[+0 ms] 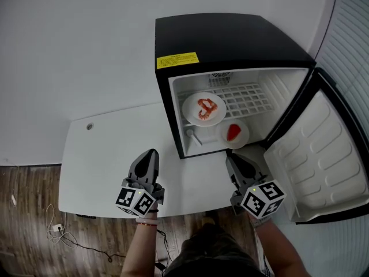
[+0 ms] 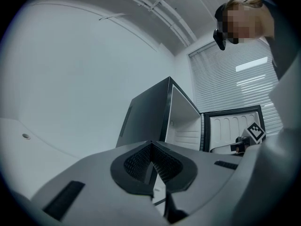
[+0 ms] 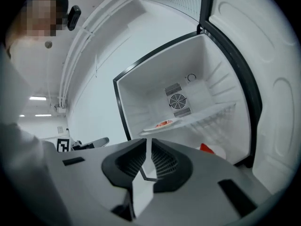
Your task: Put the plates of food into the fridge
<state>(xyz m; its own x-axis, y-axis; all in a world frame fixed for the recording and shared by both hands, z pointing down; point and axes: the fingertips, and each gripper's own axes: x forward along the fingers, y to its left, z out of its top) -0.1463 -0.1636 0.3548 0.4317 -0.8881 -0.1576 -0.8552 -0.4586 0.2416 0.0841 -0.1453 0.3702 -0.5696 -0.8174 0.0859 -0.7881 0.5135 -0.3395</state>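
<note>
The black mini fridge [image 1: 230, 39] stands open on the white table [image 1: 98, 160]. On its wire shelf sits a white plate with orange-red food [image 1: 204, 108]; the right gripper view shows this plate [image 3: 162, 124] edge-on. A second white plate with a red piece [image 1: 234, 133] rests on the fridge floor, its red food [image 3: 207, 148] visible low in the cavity. My left gripper [image 1: 151, 153] hovers over the table left of the fridge front, shut and empty [image 2: 151, 144]. My right gripper [image 1: 230, 156] points at the opening, its jaws a narrow slit apart with nothing between them [image 3: 148, 142].
The fridge door [image 1: 317, 154] is swung wide to the right, its white inner liner facing up. The table has a small cable hole [image 1: 89, 126] at its far left. A cable and plug [image 1: 56, 228] lie on the wood floor below the table's left edge.
</note>
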